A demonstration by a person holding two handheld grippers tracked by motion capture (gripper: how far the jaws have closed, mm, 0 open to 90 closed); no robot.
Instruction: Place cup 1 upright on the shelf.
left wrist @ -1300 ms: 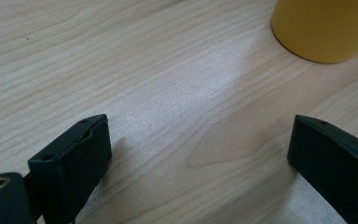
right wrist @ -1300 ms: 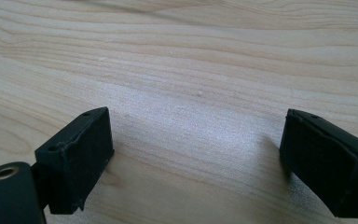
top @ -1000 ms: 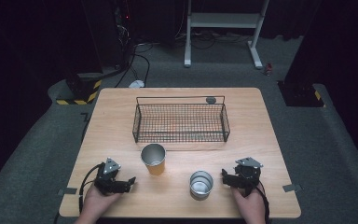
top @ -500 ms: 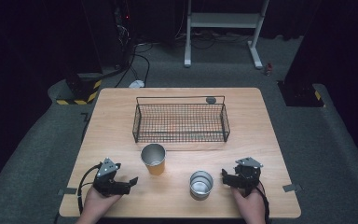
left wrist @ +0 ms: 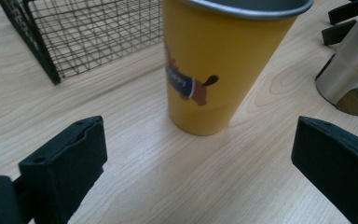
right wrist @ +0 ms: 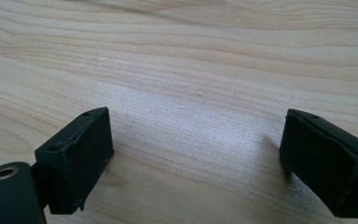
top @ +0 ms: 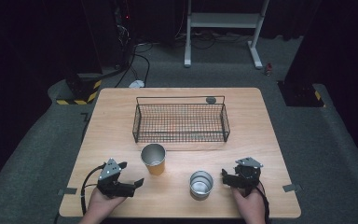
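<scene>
In the high view, the yellow cup [top: 153, 158] is seen standing near the middle of the table [top: 261, 126], at 6 o'clock from the wire basket [top: 181, 122], with the silver cup [top: 201, 184] at its 4 o'clock; the left gripper [top: 131, 173] is held low at the yellow cup's 8 o'clock and the right gripper [top: 226, 177] at the silver cup's 3 o'clock. In the left gripper view, a small dog picture with tiny writing too blurred to read is seen on the yellow cup, and the jaws, which have just been opening, are spread wide with nothing between them. In the right gripper view, the jaws are spread wide over bare wood and nothing is held.
</scene>
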